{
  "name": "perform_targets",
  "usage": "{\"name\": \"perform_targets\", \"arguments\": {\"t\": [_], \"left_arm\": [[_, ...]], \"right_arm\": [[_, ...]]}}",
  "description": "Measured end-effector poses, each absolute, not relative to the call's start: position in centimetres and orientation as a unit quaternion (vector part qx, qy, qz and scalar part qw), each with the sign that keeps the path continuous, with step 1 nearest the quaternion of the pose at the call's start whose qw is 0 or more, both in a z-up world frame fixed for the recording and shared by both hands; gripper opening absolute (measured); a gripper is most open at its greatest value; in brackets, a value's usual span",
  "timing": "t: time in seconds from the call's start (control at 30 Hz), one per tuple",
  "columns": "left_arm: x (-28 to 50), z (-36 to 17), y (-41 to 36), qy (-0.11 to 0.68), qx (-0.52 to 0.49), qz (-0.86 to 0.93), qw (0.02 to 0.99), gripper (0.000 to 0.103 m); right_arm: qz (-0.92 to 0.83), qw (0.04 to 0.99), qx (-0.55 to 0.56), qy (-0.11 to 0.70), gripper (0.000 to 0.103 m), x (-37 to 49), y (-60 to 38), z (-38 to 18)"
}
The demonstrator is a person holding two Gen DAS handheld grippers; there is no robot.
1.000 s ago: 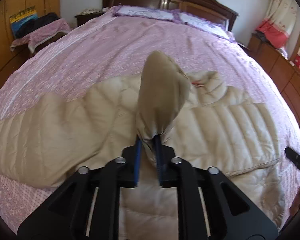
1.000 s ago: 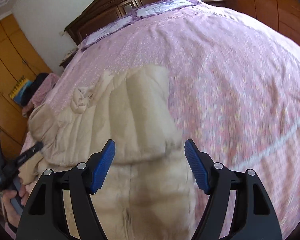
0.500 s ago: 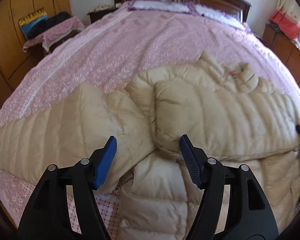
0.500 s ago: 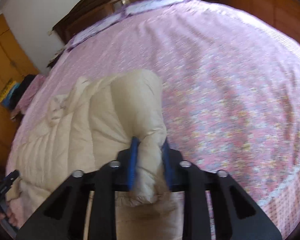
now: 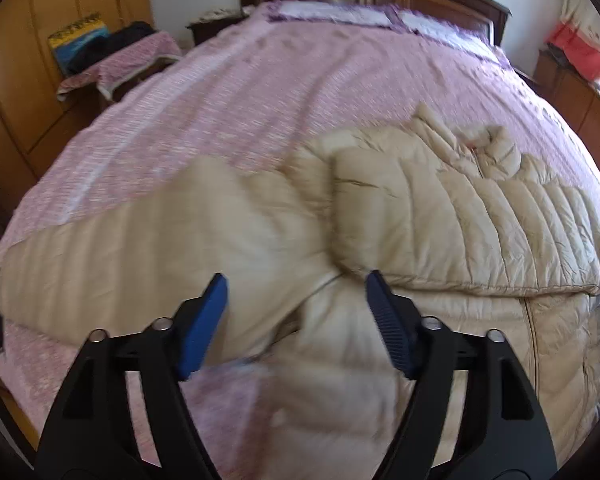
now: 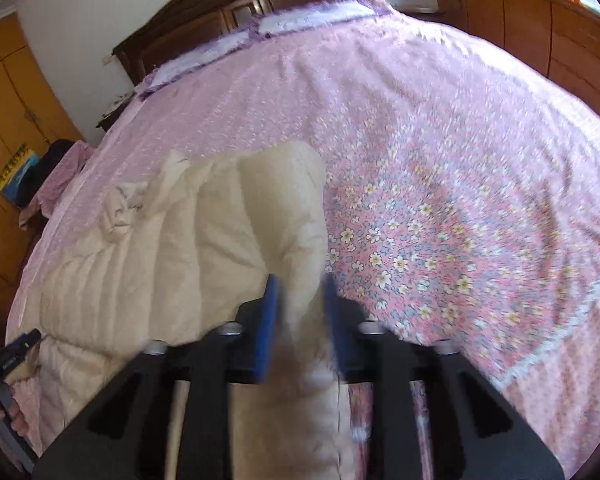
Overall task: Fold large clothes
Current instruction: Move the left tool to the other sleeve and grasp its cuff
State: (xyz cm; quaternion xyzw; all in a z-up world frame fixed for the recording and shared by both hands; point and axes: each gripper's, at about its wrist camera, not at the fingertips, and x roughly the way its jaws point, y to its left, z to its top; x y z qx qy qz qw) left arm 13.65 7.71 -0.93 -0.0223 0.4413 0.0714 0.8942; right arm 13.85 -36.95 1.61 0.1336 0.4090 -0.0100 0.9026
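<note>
Left wrist view: the left gripper (image 5: 296, 300) hovers with its fingers (image 5: 204, 324) wide apart and nothing between them, having just been opening, above a beige down jacket (image 5: 440, 220) spread across the near part of a pink floral bed (image 5: 300, 80). One sleeve (image 5: 460, 240) lies folded across the jacket's chest; the other sleeve (image 5: 140, 248) stretches out flat to the left.

Right wrist view: the right gripper (image 6: 300, 328) has its fingers (image 6: 266, 328) narrowly apart around the jacket's (image 6: 160, 260) right edge, jaws just parting; blur hides whether the pads press the cloth. Flowered bedspread (image 6: 460, 180) lies bare to the right.

Done well, the next fold likely means taking the left sleeve near its cuff, lifting clear of the puffy quilting, and laying it square over the chest so nothing bunches.
</note>
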Motion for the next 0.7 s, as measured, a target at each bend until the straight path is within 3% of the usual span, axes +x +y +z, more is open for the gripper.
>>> {"name": "perform_targets", "arguments": {"t": [0.33, 0.7], "left_arm": [[8.2, -1.4, 17.1, 0.435, -0.095, 0.164, 0.88, 0.077], [7.9, -5.9, 25.3, 0.426, -0.203, 0.228, 0.852, 0.078]], "right_arm": [[0.055, 0.906, 0.109, 0.405, 0.067, 7.8, -32.9, 3.9], [0.057, 0.881, 0.149, 0.445, 0.07, 3.4, -30.8, 1.1]]}}
